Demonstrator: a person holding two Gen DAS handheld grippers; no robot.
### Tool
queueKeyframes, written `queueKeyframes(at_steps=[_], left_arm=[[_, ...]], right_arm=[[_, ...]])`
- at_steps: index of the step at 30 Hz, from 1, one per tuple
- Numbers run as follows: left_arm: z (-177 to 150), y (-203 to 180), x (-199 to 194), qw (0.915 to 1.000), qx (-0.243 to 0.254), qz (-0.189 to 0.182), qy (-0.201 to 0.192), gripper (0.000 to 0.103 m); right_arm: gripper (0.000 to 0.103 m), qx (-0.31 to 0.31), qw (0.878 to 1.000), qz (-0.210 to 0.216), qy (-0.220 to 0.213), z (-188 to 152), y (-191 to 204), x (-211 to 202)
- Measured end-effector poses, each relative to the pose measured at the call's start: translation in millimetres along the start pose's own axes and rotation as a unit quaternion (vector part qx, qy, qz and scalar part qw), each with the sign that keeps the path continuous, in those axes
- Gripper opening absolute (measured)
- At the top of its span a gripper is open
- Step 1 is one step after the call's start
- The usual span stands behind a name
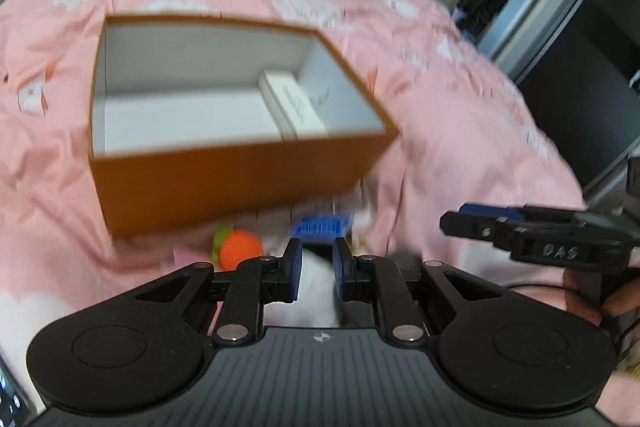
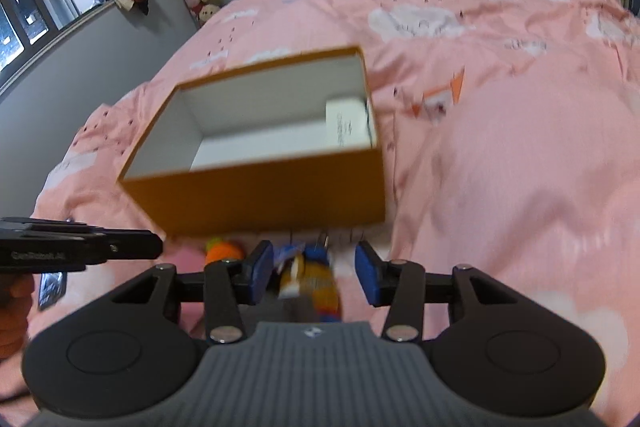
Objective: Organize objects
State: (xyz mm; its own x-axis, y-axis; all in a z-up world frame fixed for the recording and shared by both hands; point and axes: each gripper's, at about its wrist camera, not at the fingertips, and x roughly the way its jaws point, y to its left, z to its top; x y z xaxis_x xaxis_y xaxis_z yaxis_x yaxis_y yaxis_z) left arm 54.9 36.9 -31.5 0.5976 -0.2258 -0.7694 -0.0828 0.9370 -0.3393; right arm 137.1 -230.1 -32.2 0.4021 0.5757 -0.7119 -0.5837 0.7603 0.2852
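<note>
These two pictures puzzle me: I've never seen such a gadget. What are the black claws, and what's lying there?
A person holds a two-finger gripper in each hand, each with a camera looking along its fingers. One picture is from the left gripper, the other from the right gripper; each also shows the other from the side. Ahead on a pink bedspread sits an open orange box with a white carton inside. Nearer lie an orange plush toy, a blue basket and a colourful packet. The left jaws are nearly shut, the right open; neither clearly holds anything.
</note>
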Motion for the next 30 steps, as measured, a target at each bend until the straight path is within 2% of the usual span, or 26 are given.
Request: queueKeyframes(at_steps=[2, 4, 6, 11, 16, 21, 23, 27, 30], left_arm=[[-9, -2, 8, 0.9996, 0.003, -0.003, 0.029, 0.018], [-15, -3, 14, 0.9989, 0.006, -0.007, 0.046, 0.020], [-22, -5, 17, 0.9982, 0.010, -0.009, 0.058, 0.032], [-37, -13, 23, 0.9951, 0.049, 0.009, 0.085, 0.047], [-46, -20, 38, 0.9869, 0.096, 0.048, 0.120, 0.054], [-47, -15, 50, 0.9843, 0.096, 0.031, 0.145, 0.055], [-48, -14, 56, 0.9834, 0.096, 0.022, 0.153, 0.059], [-48, -15, 64, 0.9815, 0.104, 0.018, 0.160, 0.065], [-49, -17, 70, 0.9807, 0.109, 0.009, 0.162, 0.070]], right_arm=[[0.054, 0.001, 1.000, 0.007, 0.016, -12, 1, 0], [0.063, 0.008, 0.999, 0.012, 0.032, -23, 0, 4], [0.065, 0.024, 0.998, 0.016, 0.047, -30, -5, 11], [0.067, 0.050, 0.995, 0.033, 0.074, -40, -12, 27], [0.068, 0.070, 0.992, 0.057, 0.084, -41, -19, 41], [0.069, 0.093, 0.986, 0.087, 0.110, -47, -26, 58], [0.067, 0.101, 0.984, 0.093, 0.111, -48, -29, 60], [0.057, 0.101, 0.985, 0.093, 0.100, -48, -29, 54], [0.056, 0.102, 0.985, 0.093, 0.099, -48, -30, 52]])
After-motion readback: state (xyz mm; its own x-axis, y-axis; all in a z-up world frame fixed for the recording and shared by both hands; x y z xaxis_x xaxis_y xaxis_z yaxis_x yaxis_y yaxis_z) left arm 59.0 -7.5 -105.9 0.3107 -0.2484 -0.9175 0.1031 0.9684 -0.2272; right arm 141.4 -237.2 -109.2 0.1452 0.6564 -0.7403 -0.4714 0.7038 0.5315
